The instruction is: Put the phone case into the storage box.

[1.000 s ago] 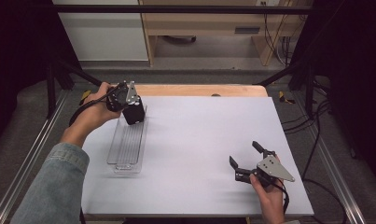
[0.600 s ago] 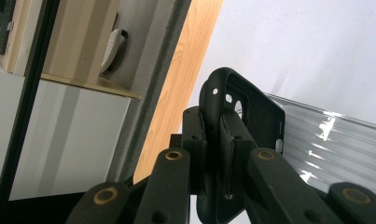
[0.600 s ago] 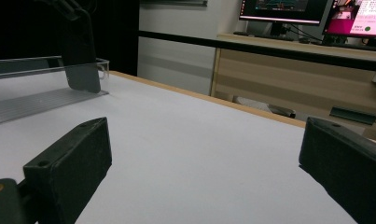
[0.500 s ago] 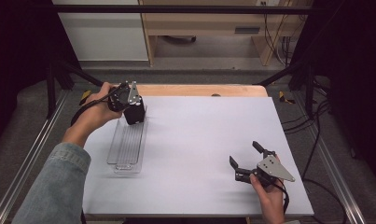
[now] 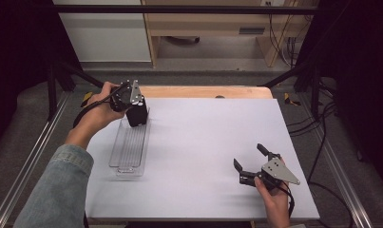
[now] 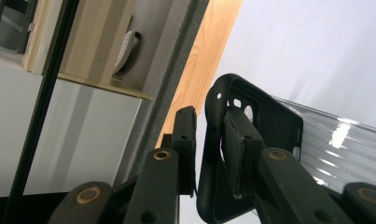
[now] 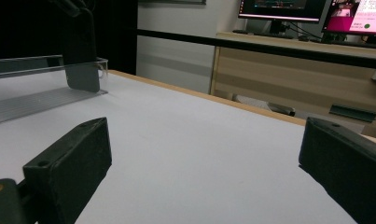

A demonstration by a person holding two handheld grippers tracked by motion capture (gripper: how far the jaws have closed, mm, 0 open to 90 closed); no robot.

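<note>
Left claw (image 6: 209, 154) clamped on matte black phone case (image 6: 251, 140), over ribbed clear plastic tray (image 5: 129, 147), right claw (image 5: 248, 164) spread wide.

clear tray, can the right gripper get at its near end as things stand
Probably yes: the right gripper is open, and bare white table lies between it and the clear tray. The left gripper holds a black phone case at the far end.

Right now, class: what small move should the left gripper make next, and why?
Probably lower a little and open. The left gripper is shut on the black phone case, held upright at the far end of the clear tray. The right gripper rests open, apart.
</note>
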